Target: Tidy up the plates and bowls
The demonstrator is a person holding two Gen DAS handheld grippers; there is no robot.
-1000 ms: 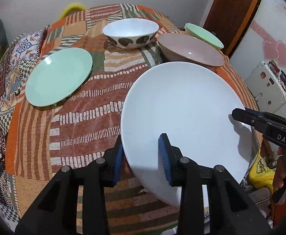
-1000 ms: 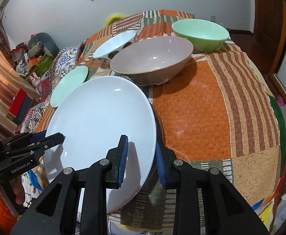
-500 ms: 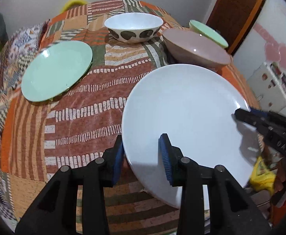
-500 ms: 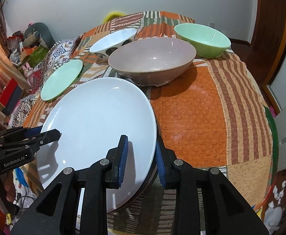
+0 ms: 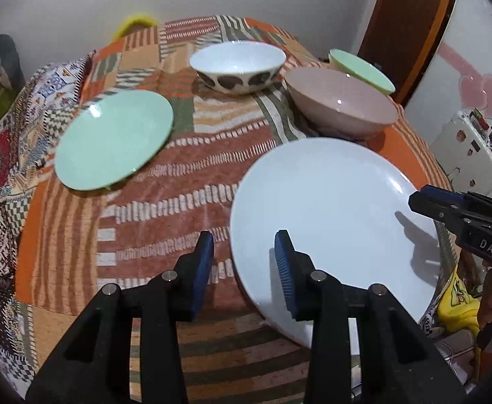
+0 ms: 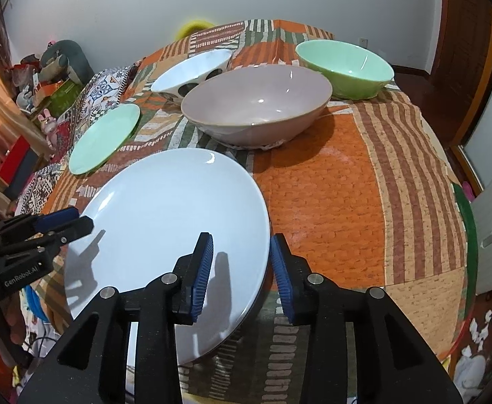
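Observation:
A large white plate (image 5: 333, 212) is held level above the near edge of the table; it also shows in the right wrist view (image 6: 165, 232). My left gripper (image 5: 244, 266) straddles its left rim, one finger above and one below, with a visible gap. My right gripper (image 6: 240, 269) straddles its right rim the same way. A mint green plate (image 5: 114, 138) lies at the left. A white bowl with dark spots (image 5: 239, 65), a pink-grey bowl (image 6: 257, 104) and a green bowl (image 6: 345, 67) stand at the back.
A patchwork cloth (image 6: 330, 195) covers the round table. A white mini fridge (image 5: 468, 151) and a brown door (image 5: 411, 23) are on the right. Toys and boxes (image 6: 43, 80) lie on the floor at the left.
Both grippers' jaws have widened a little around the white plate's rim. The cameras have pulled back and tilted up slightly, so more of the wall shows.

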